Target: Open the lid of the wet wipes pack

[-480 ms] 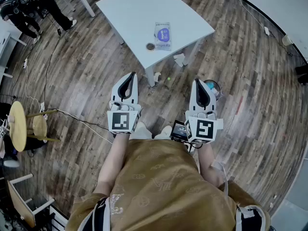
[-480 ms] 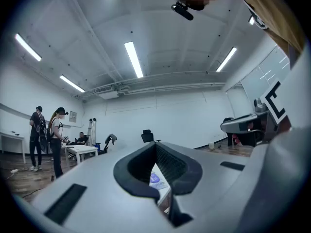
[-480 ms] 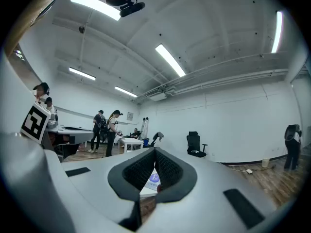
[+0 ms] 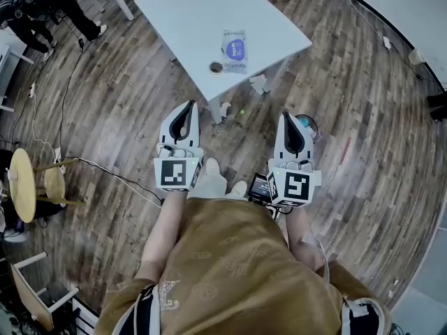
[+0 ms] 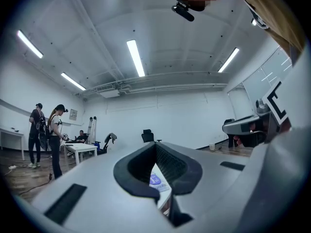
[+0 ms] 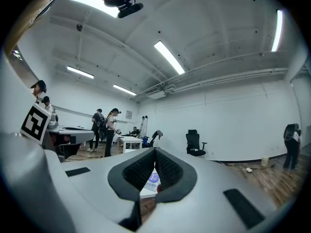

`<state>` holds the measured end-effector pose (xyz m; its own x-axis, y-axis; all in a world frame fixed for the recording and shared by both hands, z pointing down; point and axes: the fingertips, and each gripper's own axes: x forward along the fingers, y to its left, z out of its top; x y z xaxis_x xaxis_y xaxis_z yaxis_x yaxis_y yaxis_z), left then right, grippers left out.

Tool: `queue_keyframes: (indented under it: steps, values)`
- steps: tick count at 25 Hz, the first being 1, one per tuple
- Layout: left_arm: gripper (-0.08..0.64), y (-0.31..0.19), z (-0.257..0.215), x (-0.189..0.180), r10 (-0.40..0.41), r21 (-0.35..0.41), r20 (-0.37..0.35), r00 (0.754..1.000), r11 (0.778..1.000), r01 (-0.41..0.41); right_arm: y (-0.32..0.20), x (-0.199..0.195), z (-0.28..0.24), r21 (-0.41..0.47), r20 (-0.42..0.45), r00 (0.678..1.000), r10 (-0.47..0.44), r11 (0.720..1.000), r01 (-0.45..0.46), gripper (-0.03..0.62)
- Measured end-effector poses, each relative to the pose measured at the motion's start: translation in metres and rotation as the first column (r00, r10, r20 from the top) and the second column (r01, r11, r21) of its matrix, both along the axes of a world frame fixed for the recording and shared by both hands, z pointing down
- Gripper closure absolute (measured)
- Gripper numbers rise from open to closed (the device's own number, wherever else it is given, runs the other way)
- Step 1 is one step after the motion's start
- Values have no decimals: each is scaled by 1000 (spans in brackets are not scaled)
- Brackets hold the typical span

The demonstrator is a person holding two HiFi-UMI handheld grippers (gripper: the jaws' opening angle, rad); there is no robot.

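The wet wipes pack, clear with a blue label, lies flat near the front edge of a white table ahead of me. Both grippers hang over the wooden floor, well short of the table. My left gripper and right gripper point toward it with jaws together and nothing held. In the left gripper view the gripper is shut, and the pack shows through the gap behind the tips. The right gripper view shows the same: gripper shut, pack far ahead.
A small round brown object sits on the table left of the pack. Crumpled paper lies on the floor under the table edge. A round stool stands at left, a cable crosses the floor, and people stand far left.
The head view has shifted slightly, the stool sliding left. Both grippers keep their places and stay shut.
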<state>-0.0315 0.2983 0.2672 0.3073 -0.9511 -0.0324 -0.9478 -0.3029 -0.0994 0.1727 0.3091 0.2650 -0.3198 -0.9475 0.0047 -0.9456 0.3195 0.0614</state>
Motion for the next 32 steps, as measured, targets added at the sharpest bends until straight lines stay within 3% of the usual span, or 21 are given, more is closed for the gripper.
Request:
queue_keyframes:
  steps: [4, 8, 22, 32]
  values:
    - [558, -23, -3, -7, 9, 12, -5, 1000, 1000, -9, -19, -7, -4, 2, -13, 1000, 14, 1000, -14, 583]
    - [558, -48, -4, -21, -5, -6, 34, 999, 1000, 6, -46, -13, -5, -1, -20, 998, 53, 999, -54, 583]
    - [558, -102, 11, -71, 39, -37, -40, 998, 998, -41, -103, -80, -7, -10, -29, 998, 57, 998, -57, 583]
    - [558, -136, 29, -82, 1, -71, -48, 999, 997, -4, -140, -79, 12, -53, -31, 998, 53, 997, -55, 583]
